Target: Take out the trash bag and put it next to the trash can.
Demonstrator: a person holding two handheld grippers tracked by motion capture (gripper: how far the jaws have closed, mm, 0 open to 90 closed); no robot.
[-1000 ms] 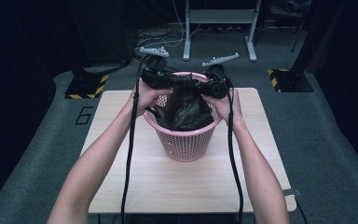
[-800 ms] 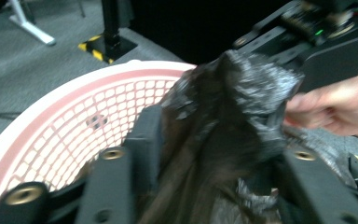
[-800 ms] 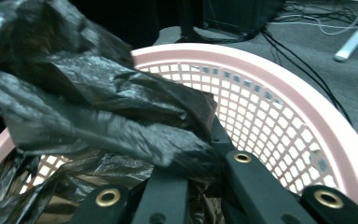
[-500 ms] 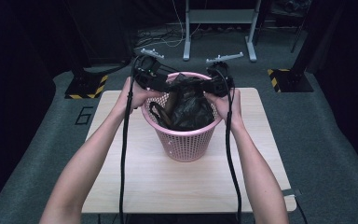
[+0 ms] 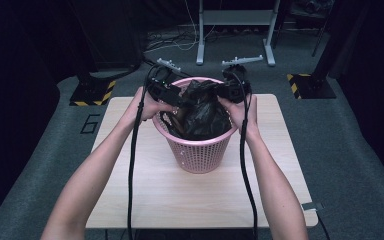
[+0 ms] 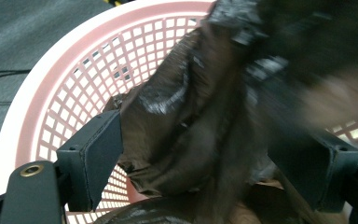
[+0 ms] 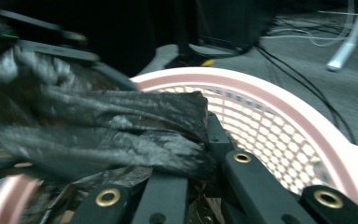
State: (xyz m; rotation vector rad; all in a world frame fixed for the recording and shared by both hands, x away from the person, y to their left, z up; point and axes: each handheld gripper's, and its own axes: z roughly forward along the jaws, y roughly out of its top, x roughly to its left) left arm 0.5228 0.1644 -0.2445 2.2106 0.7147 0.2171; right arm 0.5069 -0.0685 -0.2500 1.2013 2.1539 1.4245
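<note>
A pink mesh basket [image 5: 200, 150] stands mid-table, with a crumpled black plastic bag [image 5: 202, 112] inside it that rises above the rim. At the basket's left rim my left gripper [image 5: 172, 97] reaches in. In the left gripper view its jaws have just been opening and stand wide apart [image 6: 205, 163], with loose bag film [image 6: 191, 116] between them over the basket wall [image 6: 74, 70]. My right gripper [image 5: 227, 92] is at the right rim. In the right gripper view it is shut [image 7: 205, 135] on a bunched fold of the bag [image 7: 98, 126], beside the basket rim [image 7: 279, 116].
The light wooden table [image 5: 200, 200] has bare room in front of the basket and at both sides. Cables trail from both grippers down along the forearms. On the floor behind stand a grey frame [image 5: 232, 30] and two yellow-and-black striped bases [image 5: 92, 95].
The left gripper's jaws have gone from shut to wide apart, and the hand shifted slightly at the left rim. The bag now stands higher above the rim. The right hand has stayed put.
</note>
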